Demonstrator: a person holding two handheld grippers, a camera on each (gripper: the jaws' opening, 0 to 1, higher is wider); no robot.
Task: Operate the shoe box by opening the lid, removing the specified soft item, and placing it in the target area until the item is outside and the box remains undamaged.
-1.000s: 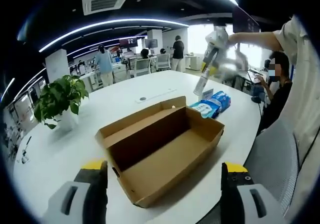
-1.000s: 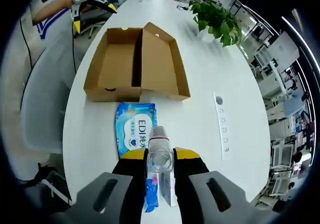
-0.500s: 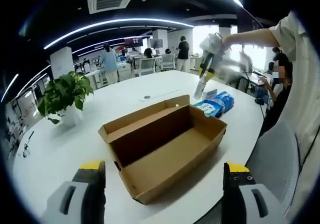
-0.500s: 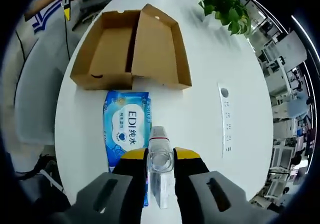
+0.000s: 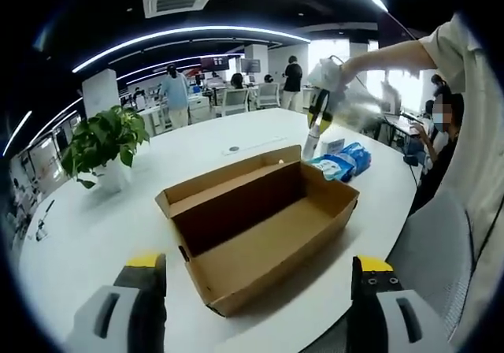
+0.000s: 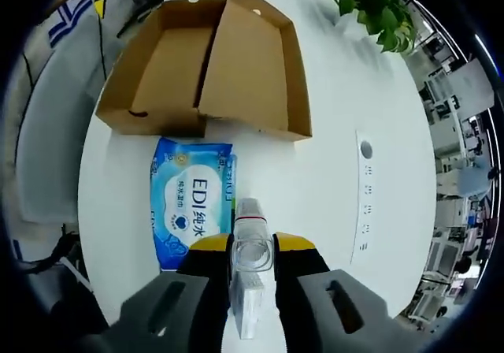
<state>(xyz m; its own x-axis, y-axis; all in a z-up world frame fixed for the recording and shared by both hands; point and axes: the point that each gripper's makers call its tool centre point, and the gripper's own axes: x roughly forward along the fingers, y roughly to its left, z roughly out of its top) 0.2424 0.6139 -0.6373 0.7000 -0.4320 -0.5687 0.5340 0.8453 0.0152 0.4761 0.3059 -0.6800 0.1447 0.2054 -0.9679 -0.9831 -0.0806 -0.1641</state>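
the open shoe box (image 6: 206,69) sits on the white table (image 6: 339,117). beside it lies the wipes pack (image 6: 191,208), under the right gripper (image 6: 252,247), clamped on a clear bottle (image 6: 251,247). left gripper (image 5: 256,270) jaws stand apart before the box.

The left gripper (image 5: 256,278) is hanging low in the left gripper view with its two yellow-tipped grey fingers (image 5: 146,262) standing wide apart and holding nothing. The right gripper (image 6: 253,247) is pointing steeply downward, its yellow-tipped fingers (image 6: 209,244) pressing in on a small clear plastic bottle (image 6: 251,247) from both sides. In the left gripper view the right gripper (image 5: 320,119) is showing raised on the far side, carried by the person's outstretched bare arm (image 5: 386,53) coming out of a pale short sleeve (image 5: 461,46).
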